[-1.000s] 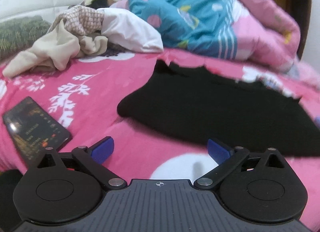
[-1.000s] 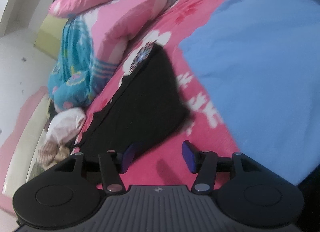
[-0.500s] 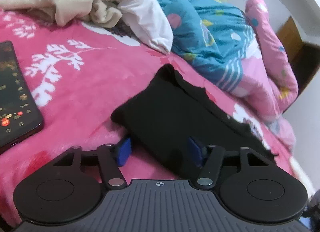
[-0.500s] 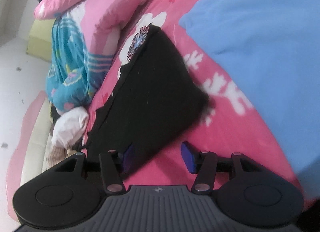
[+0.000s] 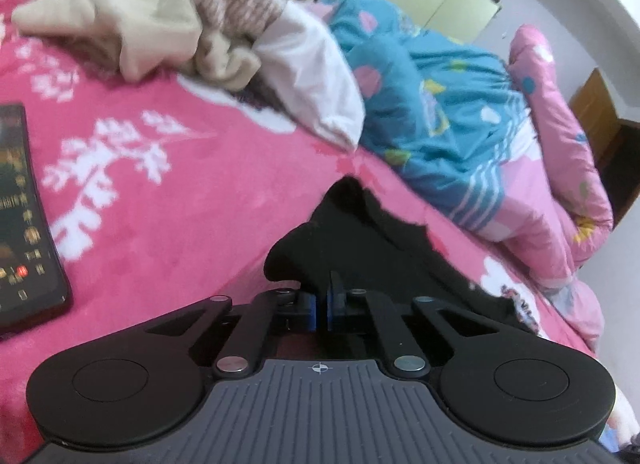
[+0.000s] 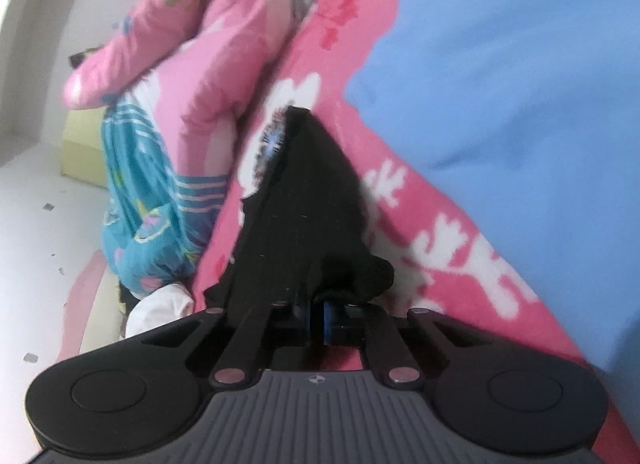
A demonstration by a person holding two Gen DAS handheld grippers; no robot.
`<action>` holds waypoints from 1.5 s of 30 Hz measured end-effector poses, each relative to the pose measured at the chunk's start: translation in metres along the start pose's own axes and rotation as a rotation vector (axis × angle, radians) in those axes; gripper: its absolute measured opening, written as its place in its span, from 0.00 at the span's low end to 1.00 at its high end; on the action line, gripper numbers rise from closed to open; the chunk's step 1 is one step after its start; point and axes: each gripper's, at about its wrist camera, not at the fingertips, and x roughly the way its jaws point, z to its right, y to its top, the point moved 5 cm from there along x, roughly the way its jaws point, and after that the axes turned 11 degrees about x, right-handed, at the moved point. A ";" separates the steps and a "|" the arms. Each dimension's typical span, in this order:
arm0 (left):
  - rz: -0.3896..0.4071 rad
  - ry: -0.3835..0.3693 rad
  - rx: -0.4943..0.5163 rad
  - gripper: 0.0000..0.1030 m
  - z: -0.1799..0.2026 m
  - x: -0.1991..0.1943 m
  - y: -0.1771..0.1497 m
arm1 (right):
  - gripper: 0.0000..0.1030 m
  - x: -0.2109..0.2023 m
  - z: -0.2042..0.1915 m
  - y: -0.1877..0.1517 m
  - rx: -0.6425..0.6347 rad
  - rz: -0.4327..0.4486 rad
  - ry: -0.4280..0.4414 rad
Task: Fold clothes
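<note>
Both tools have closed since a moment ago, so the black garment (image 5: 384, 256) on the pink bed blanket (image 5: 180, 200) is now pinched by left tool (image 5: 322, 304) and right tool (image 6: 318, 314), seemingly ready for lifting into a fold.

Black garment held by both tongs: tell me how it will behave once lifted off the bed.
The black garment will probably hang limp: it bunches into soft folds where the left tongs pinch it. It looks thin and light, lying flat on the pink blanket. Between the left and right tongs it will likely sag mid-span.
</note>
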 end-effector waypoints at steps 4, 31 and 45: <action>0.026 -0.021 0.009 0.02 0.006 -0.017 0.006 | 0.04 -0.013 -0.003 -0.001 -0.005 0.009 0.032; -0.009 0.019 0.167 0.46 -0.037 -0.159 -0.003 | 0.40 -0.148 0.027 -0.047 -0.198 -0.093 -0.167; -0.199 -0.158 -0.227 0.48 -0.022 -0.017 0.049 | 0.40 -0.087 -0.038 0.022 -0.151 -0.105 -0.001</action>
